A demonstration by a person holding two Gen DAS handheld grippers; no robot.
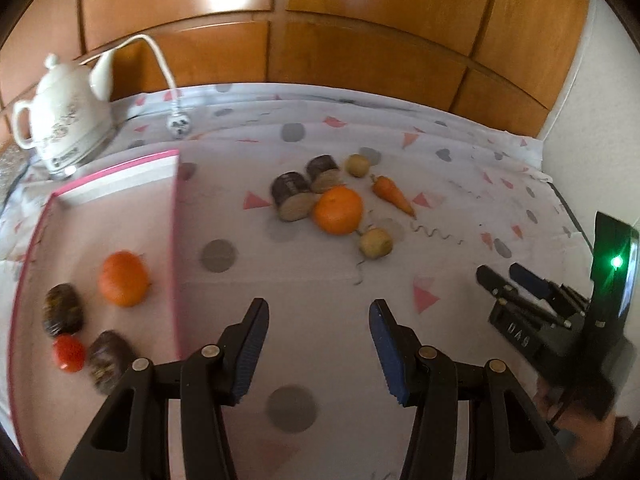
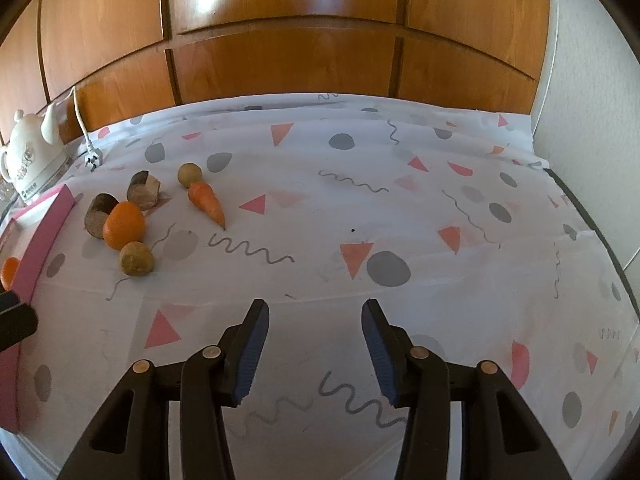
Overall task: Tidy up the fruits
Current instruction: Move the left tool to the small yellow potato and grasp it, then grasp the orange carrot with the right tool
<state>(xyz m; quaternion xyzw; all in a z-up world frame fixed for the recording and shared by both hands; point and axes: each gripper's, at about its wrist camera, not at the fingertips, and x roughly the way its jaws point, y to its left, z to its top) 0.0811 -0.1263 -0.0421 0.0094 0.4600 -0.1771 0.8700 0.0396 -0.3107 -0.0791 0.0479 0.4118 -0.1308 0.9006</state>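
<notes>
Left wrist view: the left gripper point(image 1: 318, 344) is being held with its jaws apart over the patterned tablecloth point(image 1: 460, 184), empty, beside the pink tray point(image 1: 175, 240) where an orange point(image 1: 124, 279) is resting near its right wall. Right wrist view: the right gripper point(image 2: 315, 344) is being held apart too, empty, while a second orange point(image 2: 123, 225) and a carrot point(image 2: 206, 203) are lying toward the cloth's far left.

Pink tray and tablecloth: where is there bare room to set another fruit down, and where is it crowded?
The pink tray is bare in its far half, beyond the orange; its near corner is crowded. The tablecloth is free right of the carrot. The cluster around the loose orange is tight.
</notes>
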